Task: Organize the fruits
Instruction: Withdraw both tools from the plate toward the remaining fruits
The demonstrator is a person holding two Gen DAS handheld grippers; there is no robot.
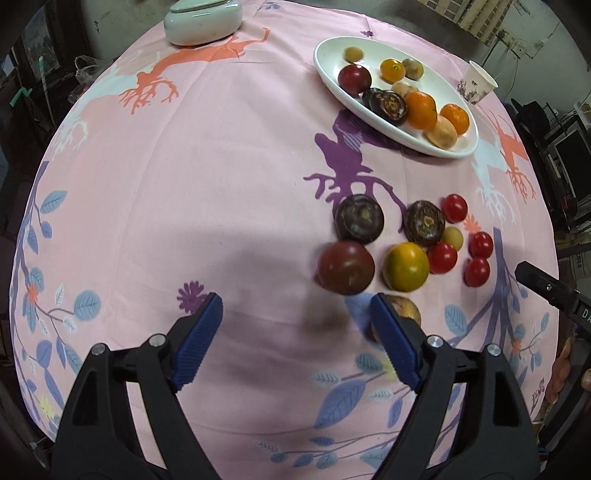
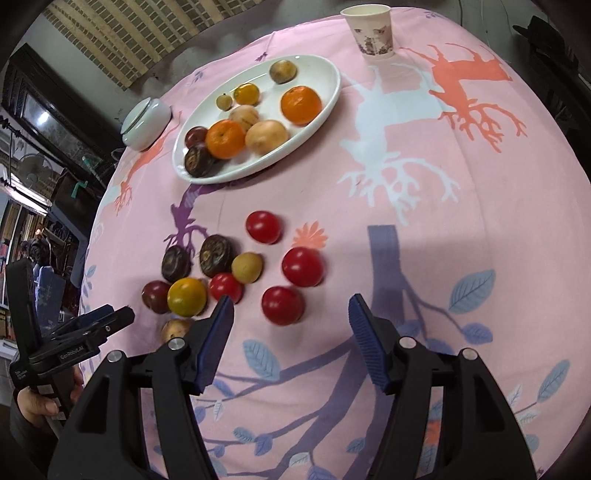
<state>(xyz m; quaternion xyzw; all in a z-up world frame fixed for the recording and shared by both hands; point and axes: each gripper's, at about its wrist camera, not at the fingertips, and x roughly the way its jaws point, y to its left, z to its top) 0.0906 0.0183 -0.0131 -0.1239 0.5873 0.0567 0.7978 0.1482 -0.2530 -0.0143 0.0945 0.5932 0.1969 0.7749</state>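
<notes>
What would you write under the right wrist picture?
Open right gripper hovers over loose fruit on the pink tablecloth, white plate beyond.

The plate (image 2: 325, 107) sits on the tablecloth (image 2: 461, 229) and holds several fruits. Seen from the right wrist, the paper cup (image 2: 371, 31) stands beyond the plate to its right, the lidded bowl (image 2: 146, 123) just left of it, and a loose fruit cluster (image 2: 236, 273) lies nearer than it.

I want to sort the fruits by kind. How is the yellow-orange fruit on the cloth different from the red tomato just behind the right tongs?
The yellow-orange fruit is two-toned, yellow with orange, while the red tomato is plain red. The yellow-orange fruit lies packed in the cluster against other fruits; the red tomato lies apart on bare cloth. The red tomato looks slightly bigger, though it is nearer the camera. Both are round, smooth, and not yet on the white plate.
</notes>
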